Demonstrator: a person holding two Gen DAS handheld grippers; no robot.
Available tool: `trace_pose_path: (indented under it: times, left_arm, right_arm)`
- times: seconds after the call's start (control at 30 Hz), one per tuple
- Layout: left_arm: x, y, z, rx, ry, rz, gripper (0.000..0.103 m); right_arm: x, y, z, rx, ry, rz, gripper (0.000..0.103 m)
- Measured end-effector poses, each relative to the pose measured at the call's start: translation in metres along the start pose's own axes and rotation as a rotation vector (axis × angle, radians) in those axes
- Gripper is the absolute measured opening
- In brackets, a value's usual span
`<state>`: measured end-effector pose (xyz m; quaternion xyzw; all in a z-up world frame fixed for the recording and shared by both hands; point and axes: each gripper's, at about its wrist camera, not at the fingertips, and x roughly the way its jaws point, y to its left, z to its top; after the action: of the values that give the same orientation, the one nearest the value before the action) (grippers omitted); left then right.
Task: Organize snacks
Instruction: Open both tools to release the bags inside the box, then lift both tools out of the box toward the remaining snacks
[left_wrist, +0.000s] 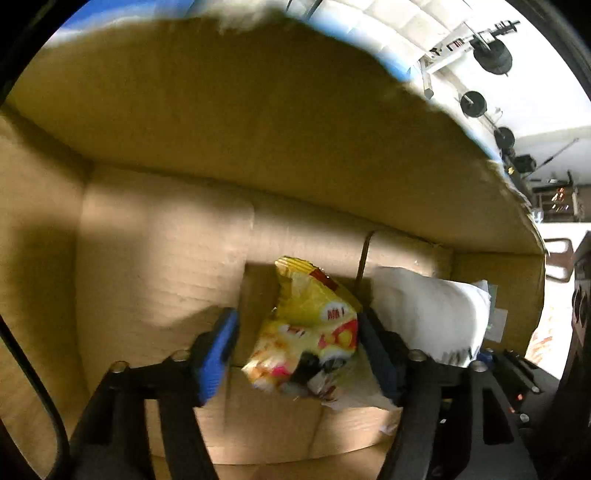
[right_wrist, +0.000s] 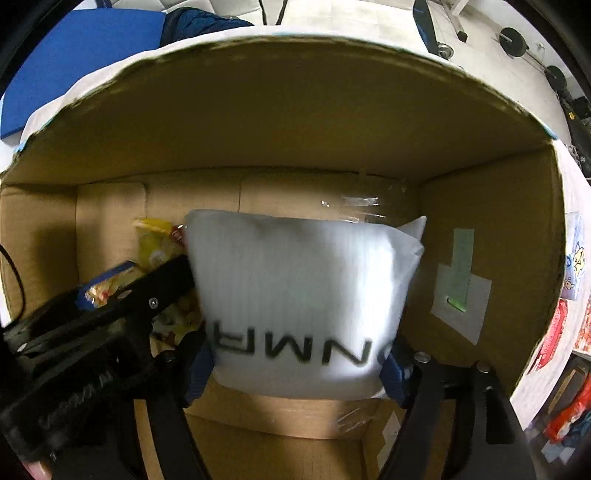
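Both grippers point down into an open cardboard box (left_wrist: 155, 236) (right_wrist: 295, 122). A yellow snack bag (left_wrist: 314, 332) stands between the jaws of my left gripper (left_wrist: 297, 350). It leans on the right finger, and a clear gap separates it from the blue left pad (left_wrist: 216, 358), so this gripper is open. In the right wrist view a white bag with black letters (right_wrist: 299, 295) fills the space between the pads of my right gripper (right_wrist: 297, 373). The bag is blurred and looks loose, not squeezed. The white bag (left_wrist: 432, 317) lies just right of the yellow bag (right_wrist: 155, 243).
The box walls stand high on all sides, with bare cardboard floor to the left of the yellow bag. Outside lie a blue mat (right_wrist: 74, 62), round weights (left_wrist: 491, 51) and red packets (right_wrist: 554, 332) on a white surface to the right.
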<state>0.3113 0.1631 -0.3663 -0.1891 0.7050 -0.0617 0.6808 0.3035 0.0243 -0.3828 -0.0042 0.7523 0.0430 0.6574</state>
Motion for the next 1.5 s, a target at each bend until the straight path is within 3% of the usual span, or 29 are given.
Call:
trace_pose_path:
  times: [0.13, 0.27, 0.4, 0.6, 0.8, 1.17, 1.5]
  left_arm:
    - [-0.024, -0.014, -0.002, 0.058, -0.054, 0.059, 0.080]
    - [-0.055, -0.025, -0.005, 0.095, -0.112, 0.108, 0.082]
    - [-0.085, -0.031, -0.018, 0.129, -0.171, 0.162, 0.102]
    - [-0.115, -0.021, -0.049, 0.176, -0.246, 0.231, 0.103]
    - [-0.140, -0.019, -0.081, 0.216, -0.298, 0.251, 0.102]
    - [-0.165, -0.026, -0.142, 0.234, -0.374, 0.306, 0.102]
    - [-0.191, -0.041, -0.175, 0.239, -0.394, 0.292, 0.102]
  right_arm:
    - [-0.016, 0.005, -0.006, -0.005, -0.036, -0.006, 0.086]
    - [-0.038, 0.006, -0.018, 0.000, -0.070, -0.008, 0.092]
    - [-0.056, 0.005, -0.034, 0.011, -0.100, -0.001, 0.103]
    - [-0.090, -0.002, -0.061, 0.037, -0.163, 0.023, 0.103]
    - [-0.130, -0.002, -0.103, 0.025, -0.242, 0.003, 0.103]
    - [-0.160, 0.000, -0.172, 0.033, -0.311, 0.037, 0.103]
    - [-0.180, -0.015, -0.200, 0.018, -0.340, 0.088, 0.103]
